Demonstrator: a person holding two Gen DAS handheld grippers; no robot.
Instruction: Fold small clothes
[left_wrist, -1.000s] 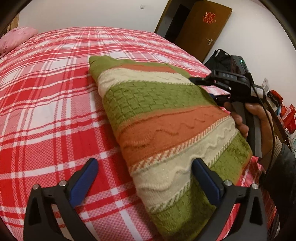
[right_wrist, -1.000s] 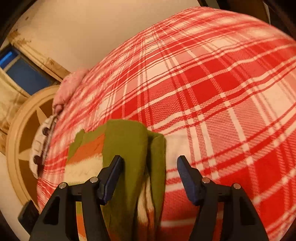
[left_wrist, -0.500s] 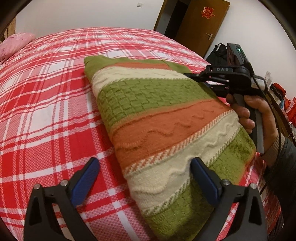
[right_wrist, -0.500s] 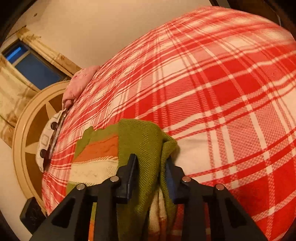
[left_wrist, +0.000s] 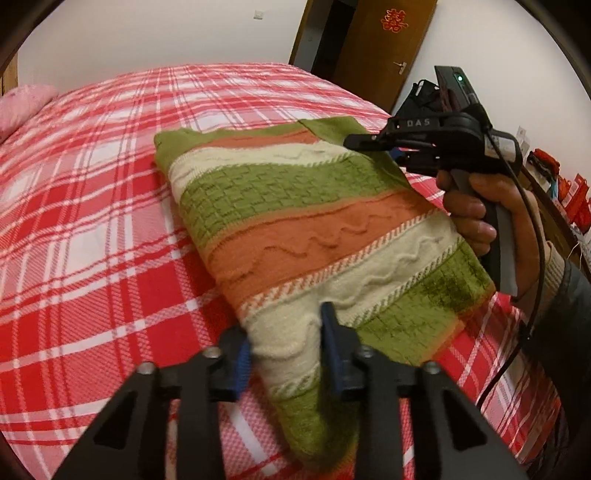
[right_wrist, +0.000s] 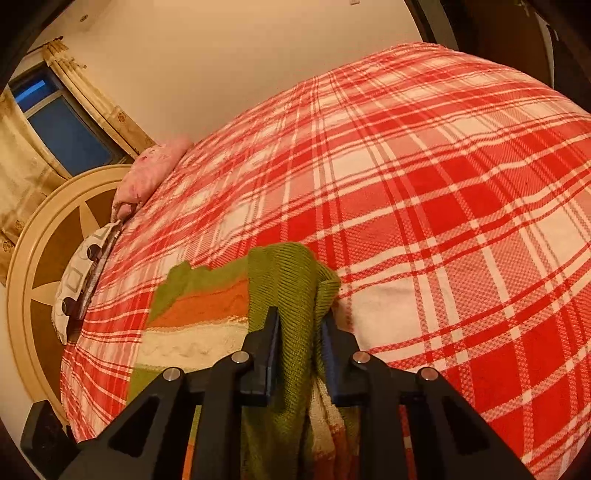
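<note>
— Well, where, the striped sweater (left_wrist: 317, 225)?
— Folded, flat on the red plaid bed (left_wrist: 92, 229), green, orange and cream bands across.
— And the left tongs (left_wrist: 284, 343)?
— Clenched on the near cream band, blue pads pinching a raised ridge of knit.
— The right tongs (right_wrist: 299, 332)?
— Likewise clamped, on the green ribbed edge at the far corner, gathered into a hump between the pads. Gripped from the side by the right hand (left_wrist: 491, 221).
— Anything else around?
— Pink pillow (right_wrist: 151, 173) by the round headboard (right_wrist: 44, 236); brown door (left_wrist: 384, 48) beyond the bed.
</note>
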